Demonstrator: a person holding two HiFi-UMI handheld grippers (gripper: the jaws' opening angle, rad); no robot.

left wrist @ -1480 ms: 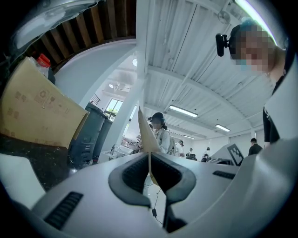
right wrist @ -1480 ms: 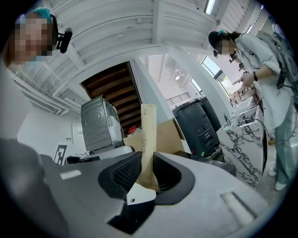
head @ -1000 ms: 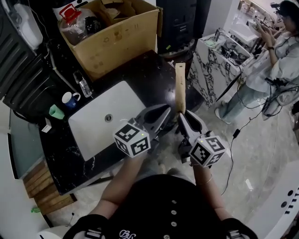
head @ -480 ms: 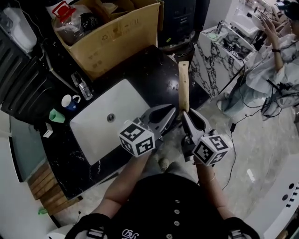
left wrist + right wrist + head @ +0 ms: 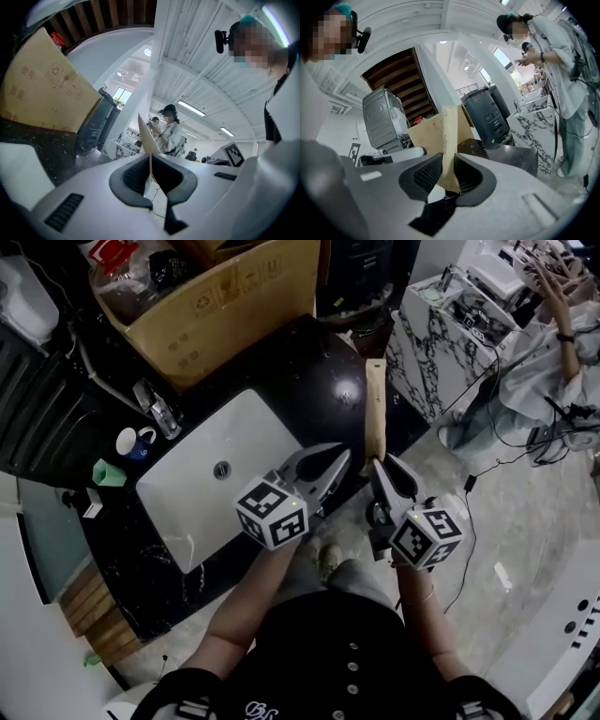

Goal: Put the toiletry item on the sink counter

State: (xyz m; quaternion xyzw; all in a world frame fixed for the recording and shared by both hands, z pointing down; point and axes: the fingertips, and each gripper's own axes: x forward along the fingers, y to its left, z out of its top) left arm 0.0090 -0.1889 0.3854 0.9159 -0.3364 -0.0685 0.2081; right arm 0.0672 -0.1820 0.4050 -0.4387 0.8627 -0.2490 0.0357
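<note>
At the far left of the head view, a blue mug and a small green thing stand on the black counter, close to the faucet. Next to them is the white sink, which is set into the counter. Behind the sink, a big cardboard box takes the back part of the counter, so the free dark surface is mostly to the right of the sink. The left gripper hangs over the front edge there. Its fingers are pressed together and I see nothing between them. Just to its right, the right gripper pinches the toothed lower end of the toiletry item, a long flat tan packet. The packet is held in the air and points away from the person, and its far end is over the right edge of the counter. More to the right stands a white marble unit with small things on it. Beside it, another person stands on the pale floor, where a cable lies.
</note>
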